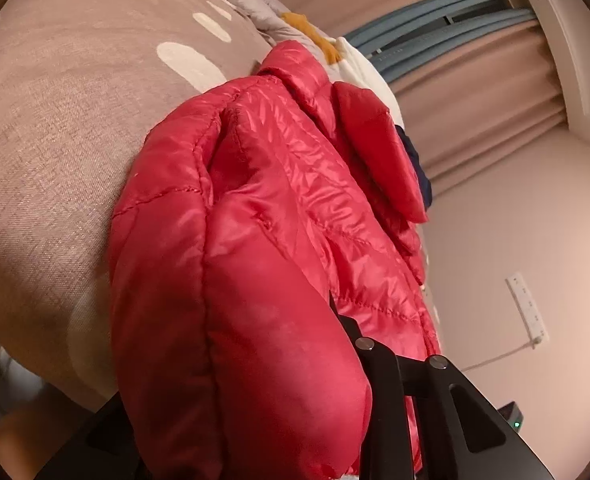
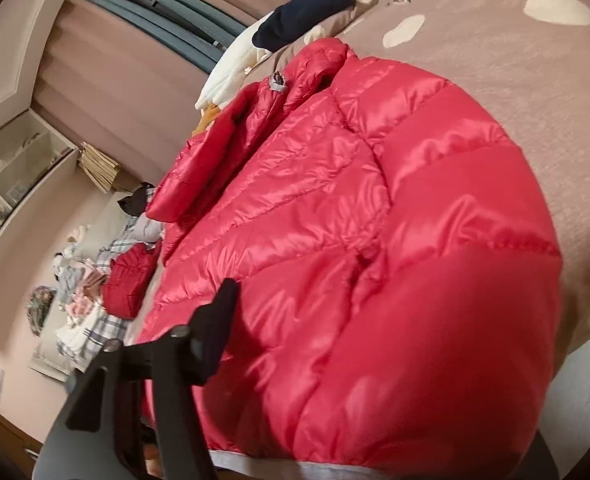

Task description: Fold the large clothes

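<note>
A shiny red puffer jacket [image 1: 263,208] lies on a beige bedspread [image 1: 55,140] with white spots. In the left wrist view its puffy bottom edge bulges over my left gripper [image 1: 335,320]; only the right black finger [image 1: 379,384] shows, pressed against the fabric. In the right wrist view the jacket [image 2: 375,240] fills the middle, collar at the far end. My right gripper [image 2: 295,340] holds the hem; the left black finger [image 2: 215,320] shows, the other is hidden under the jacket.
A navy garment [image 2: 307,12] and a white one [image 2: 235,64] lie past the collar. A pile of clothes with another red jacket [image 2: 131,280] sits on a sofa at left. Curtains [image 1: 475,92] hang behind, and a shelf [image 2: 15,168] is at left.
</note>
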Action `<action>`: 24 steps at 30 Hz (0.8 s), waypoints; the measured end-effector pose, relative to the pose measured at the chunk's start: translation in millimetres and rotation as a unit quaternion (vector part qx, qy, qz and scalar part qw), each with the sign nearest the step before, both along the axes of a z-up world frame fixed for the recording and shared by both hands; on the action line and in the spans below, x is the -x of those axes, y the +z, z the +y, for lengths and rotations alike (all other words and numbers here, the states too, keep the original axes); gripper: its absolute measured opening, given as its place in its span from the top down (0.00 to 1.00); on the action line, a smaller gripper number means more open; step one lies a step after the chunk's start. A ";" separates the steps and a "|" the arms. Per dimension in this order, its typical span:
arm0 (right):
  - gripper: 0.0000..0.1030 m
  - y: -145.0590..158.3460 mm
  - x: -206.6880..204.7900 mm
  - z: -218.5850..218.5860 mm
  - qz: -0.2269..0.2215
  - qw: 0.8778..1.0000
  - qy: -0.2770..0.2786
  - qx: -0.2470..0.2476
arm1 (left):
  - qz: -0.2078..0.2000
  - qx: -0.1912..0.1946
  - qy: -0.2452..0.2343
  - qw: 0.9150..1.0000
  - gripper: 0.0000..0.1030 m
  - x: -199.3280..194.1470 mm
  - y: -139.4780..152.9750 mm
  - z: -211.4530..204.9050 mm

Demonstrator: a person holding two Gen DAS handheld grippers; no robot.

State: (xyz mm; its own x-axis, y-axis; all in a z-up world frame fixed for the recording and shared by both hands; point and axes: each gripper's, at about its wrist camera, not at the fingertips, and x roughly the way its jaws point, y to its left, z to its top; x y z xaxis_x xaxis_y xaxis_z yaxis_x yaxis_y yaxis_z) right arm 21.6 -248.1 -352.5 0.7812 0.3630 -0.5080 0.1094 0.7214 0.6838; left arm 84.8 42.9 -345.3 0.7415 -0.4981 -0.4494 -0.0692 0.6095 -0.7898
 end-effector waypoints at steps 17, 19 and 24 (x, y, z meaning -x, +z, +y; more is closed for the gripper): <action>0.68 -6.9 1.8 2.9 -0.010 0.999 -0.011 0.038 | -0.003 -0.029 0.003 1.000 0.78 -1.0 1.3 -1.7; 0.68 -6.0 1.7 4.3 -0.011 0.999 -0.011 0.042 | -0.003 -0.031 0.003 1.000 0.78 -0.8 1.6 -1.9; 0.69 -5.5 0.9 5.4 -0.013 0.999 -0.010 0.040 | -0.006 -0.066 0.007 0.998 0.78 -1.0 6.3 -9.1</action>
